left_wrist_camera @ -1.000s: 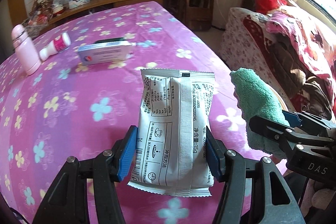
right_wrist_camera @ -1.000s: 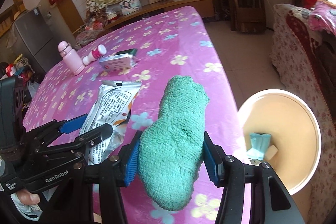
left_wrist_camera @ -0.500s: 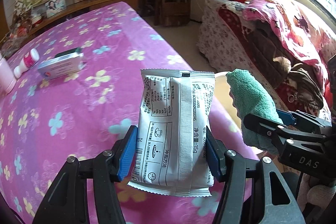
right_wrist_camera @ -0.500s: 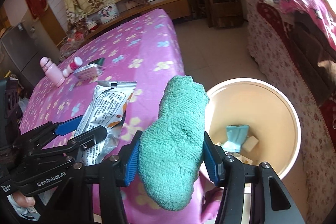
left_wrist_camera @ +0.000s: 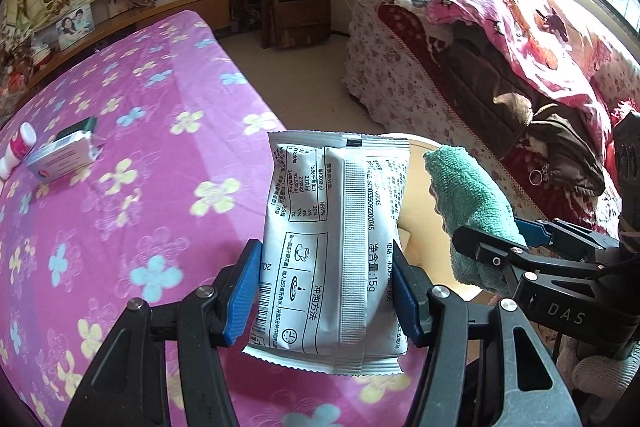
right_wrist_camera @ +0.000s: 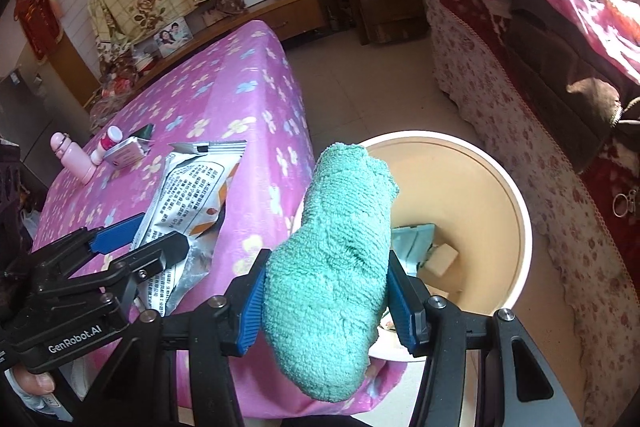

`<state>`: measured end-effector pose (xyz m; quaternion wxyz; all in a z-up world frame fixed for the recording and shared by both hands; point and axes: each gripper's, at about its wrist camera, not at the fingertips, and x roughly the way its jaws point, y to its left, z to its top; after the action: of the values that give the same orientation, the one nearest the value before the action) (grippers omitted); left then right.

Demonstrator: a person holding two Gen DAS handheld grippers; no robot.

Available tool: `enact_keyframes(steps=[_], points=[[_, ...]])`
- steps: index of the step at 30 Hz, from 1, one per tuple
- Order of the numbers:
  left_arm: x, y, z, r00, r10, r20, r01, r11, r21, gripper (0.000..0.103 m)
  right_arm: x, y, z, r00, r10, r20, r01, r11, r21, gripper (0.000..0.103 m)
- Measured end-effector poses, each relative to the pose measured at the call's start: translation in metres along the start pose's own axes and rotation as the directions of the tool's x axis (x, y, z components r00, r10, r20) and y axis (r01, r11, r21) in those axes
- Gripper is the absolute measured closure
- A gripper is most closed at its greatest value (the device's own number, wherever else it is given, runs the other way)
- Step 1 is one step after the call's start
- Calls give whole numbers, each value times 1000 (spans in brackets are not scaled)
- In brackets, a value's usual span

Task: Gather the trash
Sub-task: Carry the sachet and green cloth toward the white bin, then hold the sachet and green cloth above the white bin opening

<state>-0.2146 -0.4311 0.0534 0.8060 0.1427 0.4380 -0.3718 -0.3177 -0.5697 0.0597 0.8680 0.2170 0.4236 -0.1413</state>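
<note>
Printed "15g" on the white sachet [left_wrist_camera: 336, 251], clamped upright between the left gripper [left_wrist_camera: 326, 287] pads; "GenRobot.AI" on that gripper's body. Green terry cloth [right_wrist_camera: 336, 247] pinched half-wide in the right gripper [right_wrist_camera: 326, 301], marked "DAS". Carried sideways since earlier, off the pink floral tablecloth [right_wrist_camera: 240, 99]; now over the cream bin [right_wrist_camera: 516, 211], scraps inside.

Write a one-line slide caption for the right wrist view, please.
Right gripper holds a green towel above the round bin beside the pink floral table.
</note>
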Motion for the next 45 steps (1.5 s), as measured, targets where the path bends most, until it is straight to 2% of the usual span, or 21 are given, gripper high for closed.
enact_keyframes(steps=[23, 45], points=[[38, -32, 14, 997, -54, -60, 54, 999, 1, 41, 23, -65, -4, 996, -69, -59, 75, 992, 106, 45], [44, -36, 14, 996, -56, -65, 57, 998, 7, 41, 23, -67, -3, 994, -89, -55, 94, 990, 101, 45]])
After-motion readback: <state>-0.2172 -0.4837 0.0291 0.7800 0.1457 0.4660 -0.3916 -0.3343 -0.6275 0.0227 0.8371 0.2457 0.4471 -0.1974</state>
